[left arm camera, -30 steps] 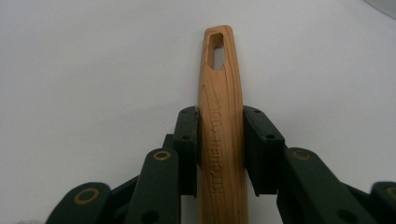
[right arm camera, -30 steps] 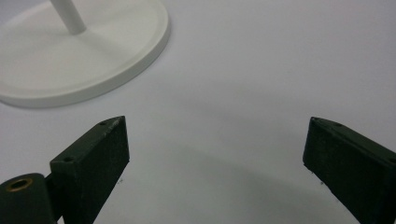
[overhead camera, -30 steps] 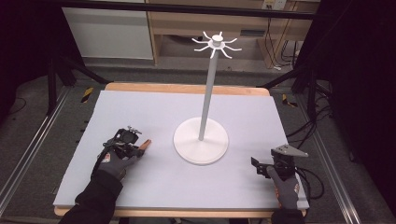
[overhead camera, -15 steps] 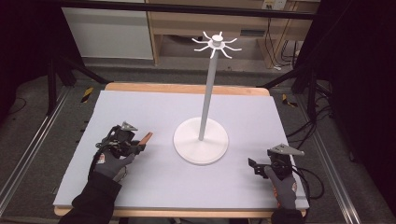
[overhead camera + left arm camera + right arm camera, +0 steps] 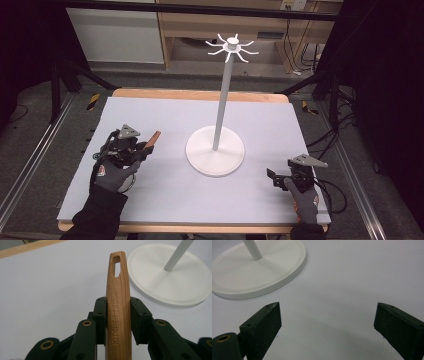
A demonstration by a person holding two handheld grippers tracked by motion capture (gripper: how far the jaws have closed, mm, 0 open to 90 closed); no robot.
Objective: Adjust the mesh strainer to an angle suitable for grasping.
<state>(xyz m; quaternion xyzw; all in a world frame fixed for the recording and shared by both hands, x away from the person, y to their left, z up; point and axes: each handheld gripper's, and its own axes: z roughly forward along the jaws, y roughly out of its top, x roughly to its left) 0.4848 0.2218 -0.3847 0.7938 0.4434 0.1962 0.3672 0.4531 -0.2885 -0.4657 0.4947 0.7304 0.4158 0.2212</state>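
Your pale grey mat [image 5: 165,200] covers a wood-edged table [image 5: 200,94] in a dim room with shelving behind, and your left gripper [image 5: 117,320] clamps a slim wooden handle [image 5: 117,302] stamped KITCHEN TOOL, slotted tip toward the white stand [image 5: 216,150], while your right gripper [image 5: 327,322] gapes wide, holding nothing

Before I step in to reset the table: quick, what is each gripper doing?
Left gripper: closed on the wooden handle marked KITCHEN TOOL.
Right gripper: open, holding nothing.
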